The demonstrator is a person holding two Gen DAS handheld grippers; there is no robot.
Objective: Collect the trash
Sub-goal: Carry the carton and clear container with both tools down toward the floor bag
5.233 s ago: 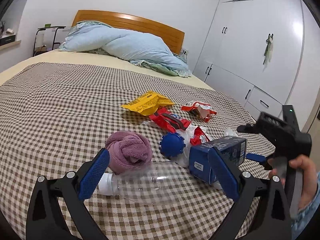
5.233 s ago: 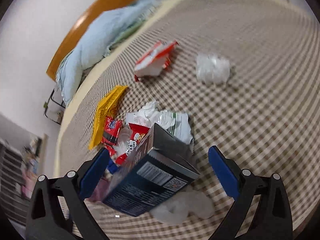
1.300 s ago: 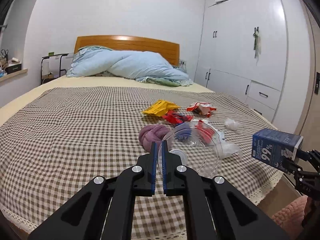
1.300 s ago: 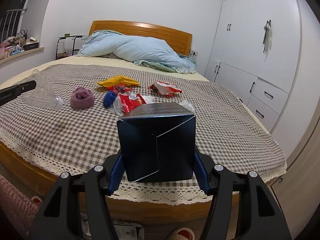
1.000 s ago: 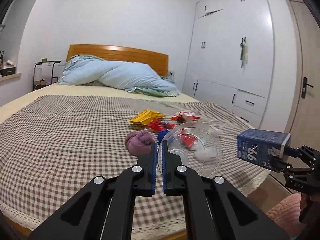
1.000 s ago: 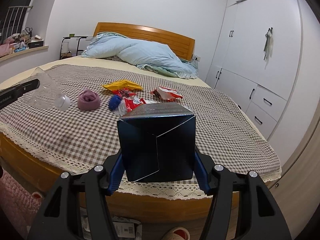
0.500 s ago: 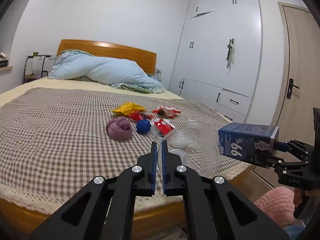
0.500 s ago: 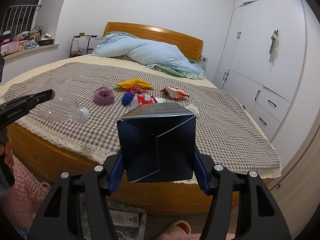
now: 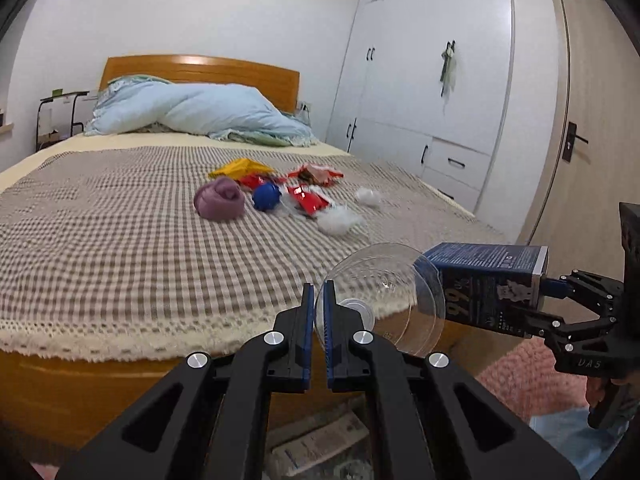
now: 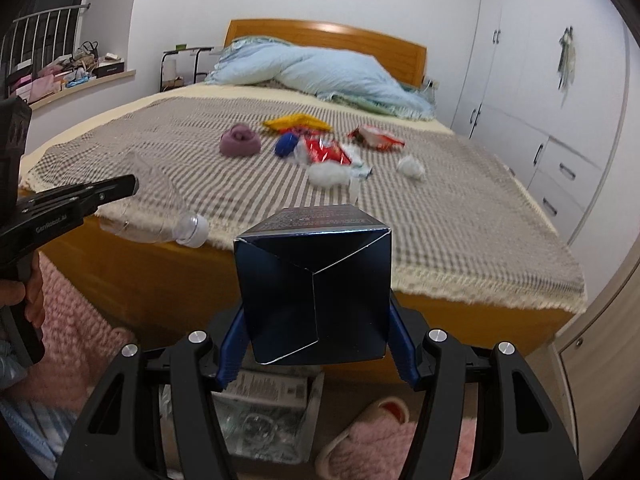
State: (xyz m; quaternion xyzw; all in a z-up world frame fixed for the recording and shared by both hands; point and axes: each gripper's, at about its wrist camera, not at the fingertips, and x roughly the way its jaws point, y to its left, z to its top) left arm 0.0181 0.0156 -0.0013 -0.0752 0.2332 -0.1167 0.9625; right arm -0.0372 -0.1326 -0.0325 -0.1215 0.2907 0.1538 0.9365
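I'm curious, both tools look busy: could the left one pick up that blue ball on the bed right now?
Probably not. The left gripper is shut on the clear bottle, and the blue ball lies far up the bed.

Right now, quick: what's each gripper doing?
Left gripper: closed on the clear plastic bottle.
Right gripper: closed on the dark blue carton.
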